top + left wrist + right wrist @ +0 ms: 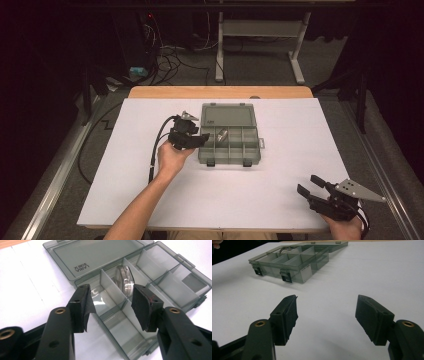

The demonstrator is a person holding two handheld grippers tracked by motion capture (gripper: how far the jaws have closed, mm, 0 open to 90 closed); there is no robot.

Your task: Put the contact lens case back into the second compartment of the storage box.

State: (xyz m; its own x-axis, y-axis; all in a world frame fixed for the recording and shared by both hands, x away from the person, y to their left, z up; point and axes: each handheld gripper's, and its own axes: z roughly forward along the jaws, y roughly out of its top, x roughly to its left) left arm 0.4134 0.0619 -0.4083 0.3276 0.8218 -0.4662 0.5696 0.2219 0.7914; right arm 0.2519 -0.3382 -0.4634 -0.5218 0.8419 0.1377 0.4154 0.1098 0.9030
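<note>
A smoky clear compartment box point(229, 141) lies open on the white table, lid point(228, 114) flat behind it. A round silvery metal piece point(222, 133) leans in a back compartment point(126, 280). My left gripper point(203, 137) hovers at the box's left edge, open, nothing between its pads point(111, 306); the box point(140, 277) lies just beyond them. My right gripper point(311, 184) rests near the table's front right corner, jaws wide open over bare table point(327, 316), with the box point(292, 261) far ahead.
The white sheet point(220, 195) covers a wooden table point(220, 92). Two dark latches point(286, 277) hang on the box's front wall. A cable point(155, 150) trails from the left gripper. Beyond the table stand a white desk frame point(260, 45) and floor cables.
</note>
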